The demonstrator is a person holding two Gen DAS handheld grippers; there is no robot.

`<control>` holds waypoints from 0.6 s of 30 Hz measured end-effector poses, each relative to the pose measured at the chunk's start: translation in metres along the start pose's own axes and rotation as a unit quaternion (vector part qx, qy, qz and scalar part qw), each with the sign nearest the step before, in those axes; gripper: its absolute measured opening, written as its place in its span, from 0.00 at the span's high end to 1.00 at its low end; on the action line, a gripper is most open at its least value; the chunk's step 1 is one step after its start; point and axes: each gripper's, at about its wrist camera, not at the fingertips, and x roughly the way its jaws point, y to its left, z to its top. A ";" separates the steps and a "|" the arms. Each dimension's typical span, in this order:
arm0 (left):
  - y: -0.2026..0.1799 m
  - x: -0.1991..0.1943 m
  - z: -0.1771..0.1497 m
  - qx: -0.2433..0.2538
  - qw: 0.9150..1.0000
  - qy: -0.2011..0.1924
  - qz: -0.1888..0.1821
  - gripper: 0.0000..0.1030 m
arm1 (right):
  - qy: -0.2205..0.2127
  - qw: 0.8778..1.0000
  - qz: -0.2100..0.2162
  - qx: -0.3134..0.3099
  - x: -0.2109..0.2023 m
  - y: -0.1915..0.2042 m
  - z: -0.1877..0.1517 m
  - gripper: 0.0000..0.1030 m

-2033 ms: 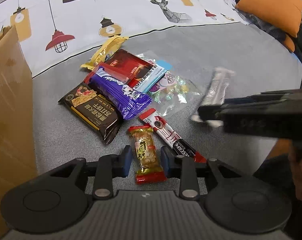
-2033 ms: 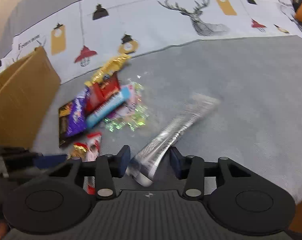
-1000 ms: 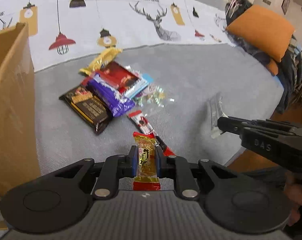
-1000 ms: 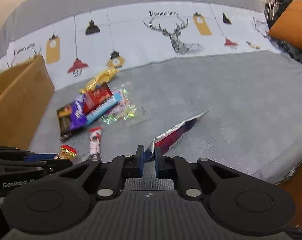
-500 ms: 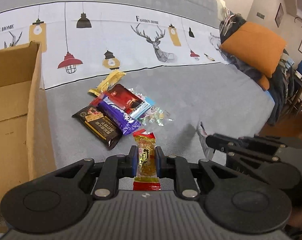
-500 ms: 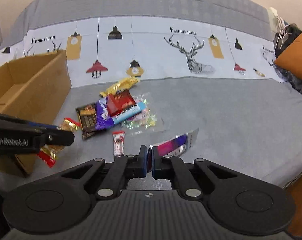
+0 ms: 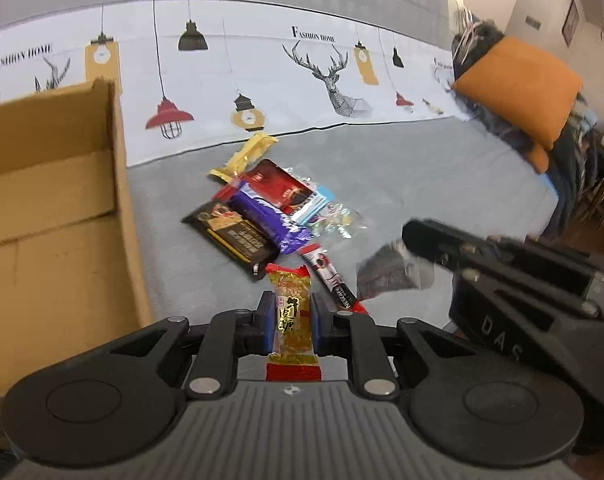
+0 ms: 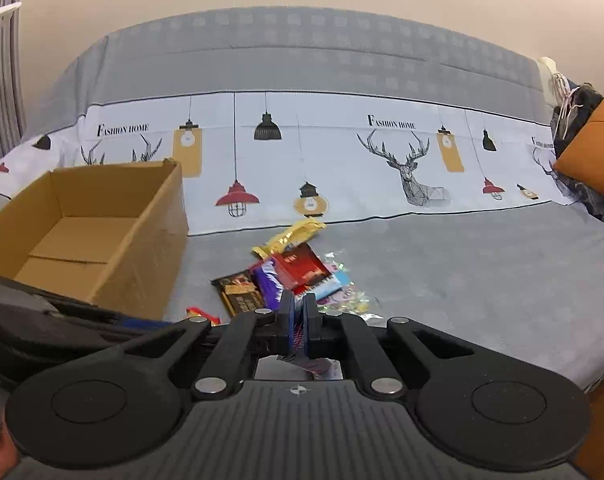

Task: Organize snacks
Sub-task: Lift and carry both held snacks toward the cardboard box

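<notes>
Here, the left gripper [image 7: 290, 322] clamped a golden candy bar [image 7: 292, 316] above the grey bed [image 7: 441, 184]; the right gripper [image 8: 297, 322] pinched what seemed a silvery packet [image 7: 385, 272]. Cardboard box [image 8: 102, 224] stood left of the snack pile [image 7: 262, 208].

Orange cushion [image 7: 519, 88], deer-print sheet [image 8: 341, 152]

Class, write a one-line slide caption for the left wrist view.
Left gripper holds a golden candy bar above the snack pile, beside an open cardboard box.
</notes>
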 end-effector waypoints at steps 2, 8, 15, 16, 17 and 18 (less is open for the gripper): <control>0.000 -0.009 0.003 0.003 1.000 -0.007 0.010 0.82 | -0.009 1.000 0.006 0.004 -0.007 0.004 0.006 0.97; 0.002 -0.051 0.027 0.005 0.998 -0.046 0.042 0.82 | -0.059 0.998 0.029 0.019 -0.033 -0.001 0.039 0.97; 0.011 -0.111 0.048 0.009 0.993 -0.095 0.068 0.82 | -0.115 0.991 0.062 0.019 -0.068 0.011 0.070 0.97; 0.014 -0.122 0.049 0.010 0.992 -0.106 0.074 0.82 | -0.123 0.990 0.069 0.014 -0.073 0.016 0.074 0.97; 0.018 -0.131 0.050 0.011 0.990 -0.114 0.078 0.82 | -0.131 0.989 0.075 0.005 -0.078 0.024 0.079 0.97; 0.023 -0.141 0.051 0.009 0.989 -0.123 0.082 0.82 | -0.138 0.987 0.078 -0.004 -0.082 0.031 0.082 0.97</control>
